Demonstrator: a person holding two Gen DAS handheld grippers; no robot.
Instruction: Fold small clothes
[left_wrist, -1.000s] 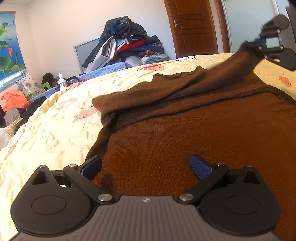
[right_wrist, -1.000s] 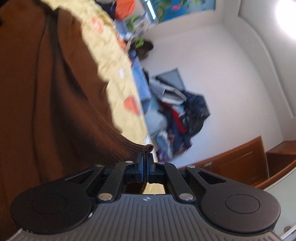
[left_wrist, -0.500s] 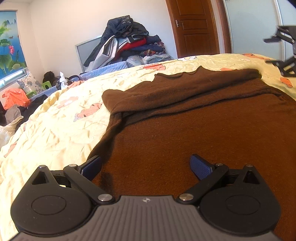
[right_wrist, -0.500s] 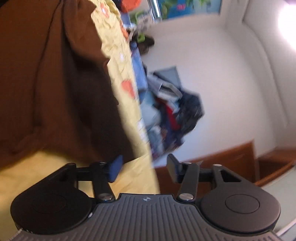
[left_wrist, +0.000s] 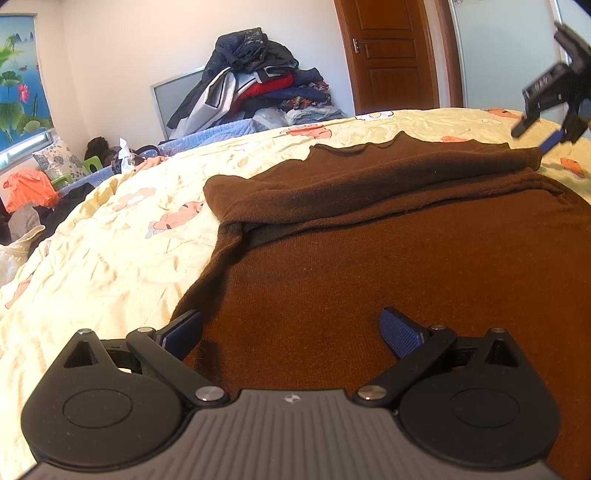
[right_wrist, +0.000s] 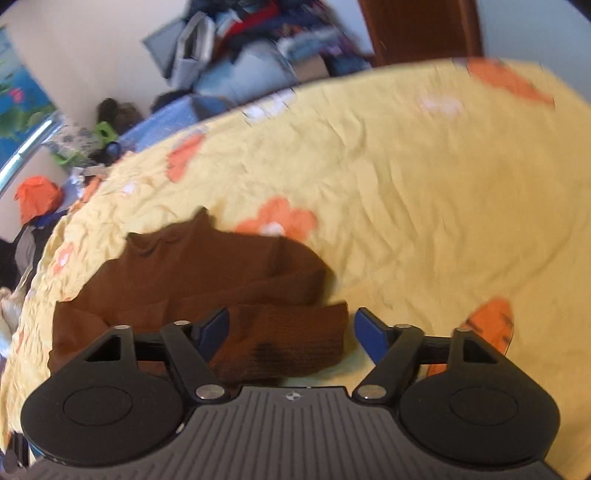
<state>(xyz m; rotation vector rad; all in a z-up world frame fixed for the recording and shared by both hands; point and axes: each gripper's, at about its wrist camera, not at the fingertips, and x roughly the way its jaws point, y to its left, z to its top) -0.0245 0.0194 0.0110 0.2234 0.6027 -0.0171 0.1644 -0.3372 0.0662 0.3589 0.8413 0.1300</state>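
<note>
Right hand-held gripper (right_wrist: 290, 332): spread wide and empty now, having let go of the sleeve (left_wrist: 369, 177) it pinched a second ago; lifted clear toward 2 o'clock in the left view. Sleeve laid across the sweater's (left_wrist: 388, 280) upper part, cuff end near 1 o'clock. One sleeve fold judged done; probably the other sleeve or a body fold next.

Left hand-held gripper (left_wrist: 291, 332): wide open too, holding nothing, poised low over the sweater's near part, unchanged from a second ago.

Sweater spread on the bed (left_wrist: 110, 258), its left edge running from 9 o'clock down to the left fingers. Bare quilt open from 8 to 11 o'clock and beyond the collar at 12. Clothes pile (left_wrist: 251, 81) and door (left_wrist: 391, 55) well apart, past the far bed edge.
</note>
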